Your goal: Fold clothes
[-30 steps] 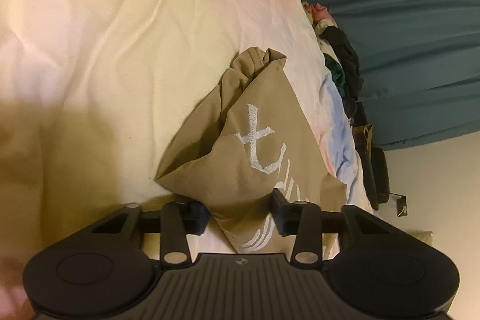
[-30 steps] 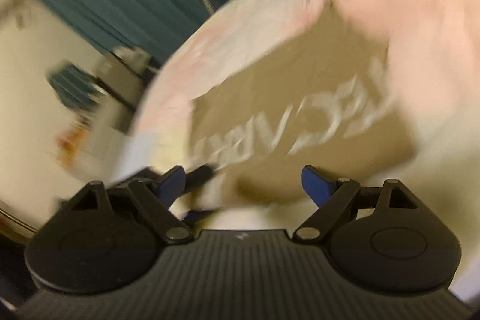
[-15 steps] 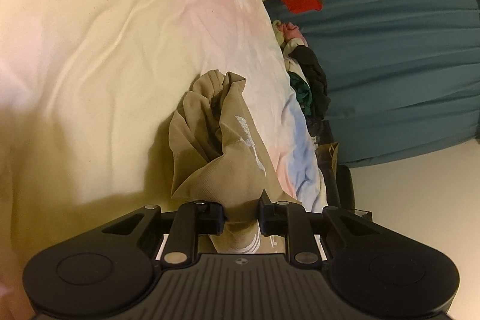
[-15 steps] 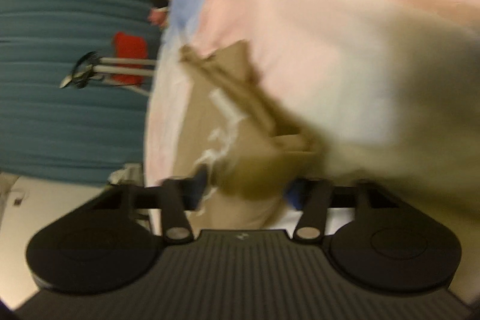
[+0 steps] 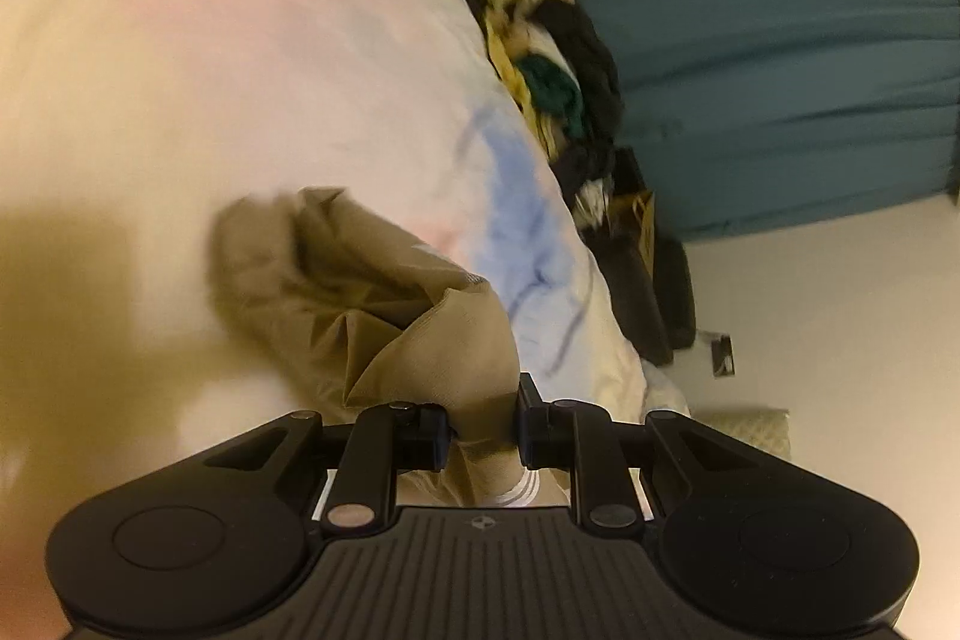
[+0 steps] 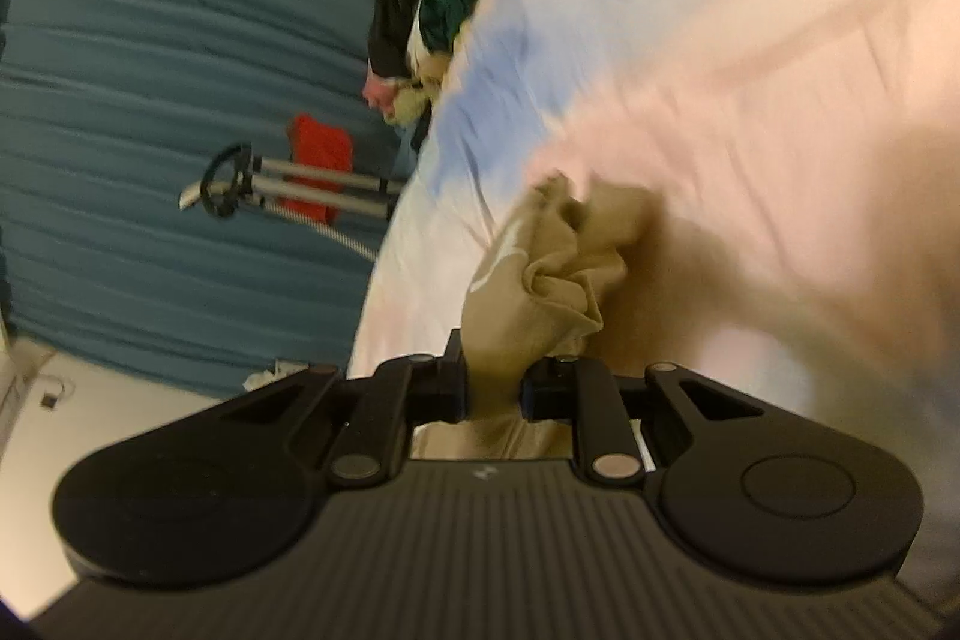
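Note:
A tan shirt with white print hangs bunched over the bed. My left gripper is shut on one edge of it, cloth pinched between the blue pads. In the right wrist view the same tan shirt bunches forward from my right gripper, which is shut on another edge. The rest of the shirt crumples down toward the sheet. The print is mostly hidden in the folds.
A pale bed sheet with pink and blue patches lies below. A pile of dark and coloured clothes sits at the bed's edge. Teal curtains, a metal rack with a red item stand behind.
Both grippers closed on the tan shirt, which lay partly flat a second ago, and lifted it; it is now bunched and hanging. Both views have swung toward the bed's edge.

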Demonstrator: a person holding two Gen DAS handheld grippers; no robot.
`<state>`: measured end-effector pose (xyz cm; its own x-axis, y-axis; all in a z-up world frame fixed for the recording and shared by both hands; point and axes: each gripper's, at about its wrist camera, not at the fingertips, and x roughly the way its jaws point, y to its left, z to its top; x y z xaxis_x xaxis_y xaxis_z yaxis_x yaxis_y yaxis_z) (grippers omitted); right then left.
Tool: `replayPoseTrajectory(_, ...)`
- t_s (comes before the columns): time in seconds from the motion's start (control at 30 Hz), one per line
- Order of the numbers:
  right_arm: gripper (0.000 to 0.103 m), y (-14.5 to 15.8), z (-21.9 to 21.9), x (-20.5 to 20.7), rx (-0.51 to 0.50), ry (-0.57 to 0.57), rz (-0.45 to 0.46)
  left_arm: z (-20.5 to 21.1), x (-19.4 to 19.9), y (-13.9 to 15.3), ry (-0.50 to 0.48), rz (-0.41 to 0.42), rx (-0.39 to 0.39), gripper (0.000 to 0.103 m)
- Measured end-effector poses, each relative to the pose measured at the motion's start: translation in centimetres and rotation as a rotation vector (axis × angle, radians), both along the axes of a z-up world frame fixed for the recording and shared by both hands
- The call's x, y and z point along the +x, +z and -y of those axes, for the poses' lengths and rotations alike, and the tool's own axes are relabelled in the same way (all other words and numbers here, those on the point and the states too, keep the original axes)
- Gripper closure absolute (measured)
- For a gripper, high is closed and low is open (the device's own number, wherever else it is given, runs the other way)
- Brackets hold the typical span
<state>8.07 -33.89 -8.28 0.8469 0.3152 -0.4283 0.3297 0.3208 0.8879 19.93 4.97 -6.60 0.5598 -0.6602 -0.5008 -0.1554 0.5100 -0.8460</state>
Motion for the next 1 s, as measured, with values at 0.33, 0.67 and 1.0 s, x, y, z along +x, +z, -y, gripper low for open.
replayPoseTrajectory(0.33,0.084,8.9,10.7,13.0,-0.204,-0.088,0.111,14.3,16.2,7.7,-0.102,0.188,0.023,0.082)
replayPoseTrajectory(0.67,0.083,-0.4,15.2,17.6,-0.333,-0.125,0.025,24.6,21.8,-1.6,-0.221,0.286,0.232,0.081)
replayPoseTrajectory(1.0,0.08,-9.7,13.3,13.4,-0.257,-0.115,-0.111,23.6,18.2,-8.3,-0.368,0.312,0.42,0.071)
